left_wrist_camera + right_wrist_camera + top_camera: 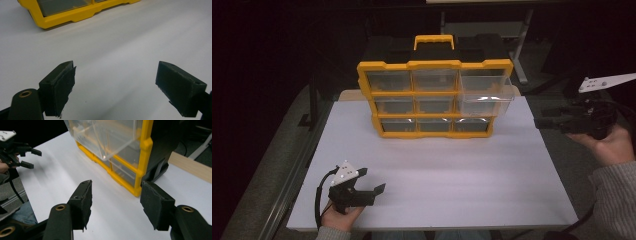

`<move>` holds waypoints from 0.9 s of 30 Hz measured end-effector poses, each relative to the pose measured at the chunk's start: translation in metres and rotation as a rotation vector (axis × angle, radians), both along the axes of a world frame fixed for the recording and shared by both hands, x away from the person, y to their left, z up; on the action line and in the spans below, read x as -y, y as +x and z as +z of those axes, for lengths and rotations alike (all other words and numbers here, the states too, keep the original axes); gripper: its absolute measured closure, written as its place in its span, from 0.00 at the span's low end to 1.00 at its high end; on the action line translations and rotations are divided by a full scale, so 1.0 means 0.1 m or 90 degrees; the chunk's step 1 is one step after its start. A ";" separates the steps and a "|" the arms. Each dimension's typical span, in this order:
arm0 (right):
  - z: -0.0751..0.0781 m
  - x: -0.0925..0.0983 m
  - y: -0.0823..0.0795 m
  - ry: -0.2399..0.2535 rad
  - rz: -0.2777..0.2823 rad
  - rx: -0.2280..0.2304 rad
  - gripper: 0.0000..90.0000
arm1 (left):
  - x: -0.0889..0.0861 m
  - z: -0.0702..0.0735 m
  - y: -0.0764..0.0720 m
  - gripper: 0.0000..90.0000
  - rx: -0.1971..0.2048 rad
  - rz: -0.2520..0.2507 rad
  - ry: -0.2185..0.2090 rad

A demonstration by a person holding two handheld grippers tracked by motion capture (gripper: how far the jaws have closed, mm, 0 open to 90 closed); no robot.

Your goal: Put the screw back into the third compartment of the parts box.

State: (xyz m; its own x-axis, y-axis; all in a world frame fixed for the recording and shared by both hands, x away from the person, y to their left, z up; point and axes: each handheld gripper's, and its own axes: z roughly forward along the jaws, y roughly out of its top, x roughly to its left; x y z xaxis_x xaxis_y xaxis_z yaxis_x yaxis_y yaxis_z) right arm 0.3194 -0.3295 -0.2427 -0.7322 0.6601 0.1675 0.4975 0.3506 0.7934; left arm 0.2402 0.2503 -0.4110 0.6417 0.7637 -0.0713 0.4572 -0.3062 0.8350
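Note:
A yellow organizer [435, 64] with clear drawers stands upright at the back of the white table [437, 170]. Its top right drawer [486, 93] is pulled out, and it appears large and clear [107, 137] in the right gripper view. My left gripper [373, 180] rests low near the table's front left corner, open, with bare table between its jaws [116, 66]. My right gripper [539, 122] hovers off the table's right edge, level with the organizer and pointing left. It is open [116, 187], with nothing between the pads, facing the organizer's right corner [142, 157].
A black carry handle framed in yellow [434, 42] tops the organizer. A wooden board edge [190, 165] runs behind the table. Dark floor and table legs [522, 45] lie beyond. The left gripper [25, 157] shows far off in the right gripper view.

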 end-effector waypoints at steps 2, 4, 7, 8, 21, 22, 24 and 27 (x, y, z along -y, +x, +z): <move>-0.06 0.00 0.00 -0.001 0.000 -0.003 0.45 | 0.01 0.00 0.00 0.17 -0.004 0.003 -0.004; -0.15 0.00 0.00 0.001 -0.003 -0.009 0.44 | 0.01 0.00 0.00 0.17 -0.004 0.001 -0.002; -0.24 -0.01 -0.01 -0.003 -0.009 -0.013 0.42 | 0.01 0.01 0.00 0.17 -0.001 -0.003 0.004; -0.24 -0.01 -0.01 -0.003 -0.009 -0.013 0.42 | 0.01 0.01 0.00 0.17 0.000 -0.003 0.001; -0.61 -0.09 -0.07 -0.020 -0.025 -0.026 0.34 | 0.00 0.05 -0.01 0.17 0.004 -0.014 0.008; -0.64 -0.10 -0.08 -0.020 -0.027 -0.031 0.34 | 0.00 0.05 -0.01 0.17 0.004 -0.015 0.010; -0.71 -0.10 -0.09 -0.026 -0.029 -0.034 0.33 | 0.01 0.06 -0.02 0.17 0.001 -0.011 -0.001; -0.81 -0.12 -0.10 -0.019 -0.033 -0.037 0.32 | 0.02 0.06 -0.02 0.17 0.001 -0.011 -0.004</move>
State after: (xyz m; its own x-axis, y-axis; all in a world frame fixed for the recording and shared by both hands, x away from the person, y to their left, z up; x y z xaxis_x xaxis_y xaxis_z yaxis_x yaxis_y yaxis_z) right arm 0.3094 -0.3178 -0.3240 -0.6867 0.7021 0.1881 0.5607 0.3470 0.7518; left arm 0.2379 0.2481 -0.4051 0.6552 0.7518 -0.0748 0.4505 -0.3093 0.8375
